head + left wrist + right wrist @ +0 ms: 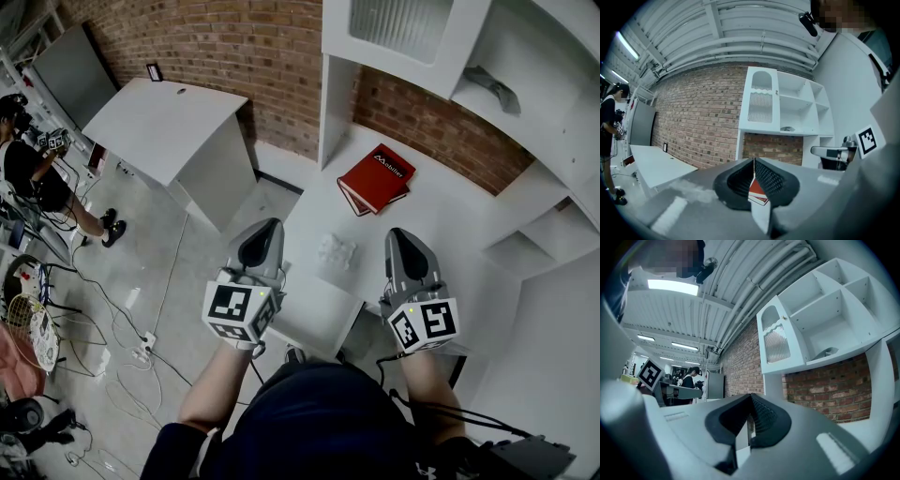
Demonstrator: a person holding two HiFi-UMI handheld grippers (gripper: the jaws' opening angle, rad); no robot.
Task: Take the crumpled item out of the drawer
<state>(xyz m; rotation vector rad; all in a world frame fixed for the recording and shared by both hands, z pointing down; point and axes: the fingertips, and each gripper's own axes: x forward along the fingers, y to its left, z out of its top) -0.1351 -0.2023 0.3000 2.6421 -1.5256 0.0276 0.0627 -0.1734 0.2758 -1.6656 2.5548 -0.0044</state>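
A crumpled white item [337, 251] lies on the white desk top [450, 211], between my two grippers and apart from both. My left gripper [265, 228] is held level to its left, jaws shut with nothing in them; in the left gripper view the jaw tips [753, 161] meet. To the item's right my right gripper [397, 234] is also level and shut, with nothing held [750, 397]. A white drawer front or box [314, 319] sits below the desk edge between my hands; I cannot tell whether it is pulled out.
A red book [377, 176] lies further back on the desk, under a white shelf unit [487, 56] against the brick wall. A second white table [164, 127] stands at the left. A person [28, 169] sits at the far left, and cables trail on the floor.
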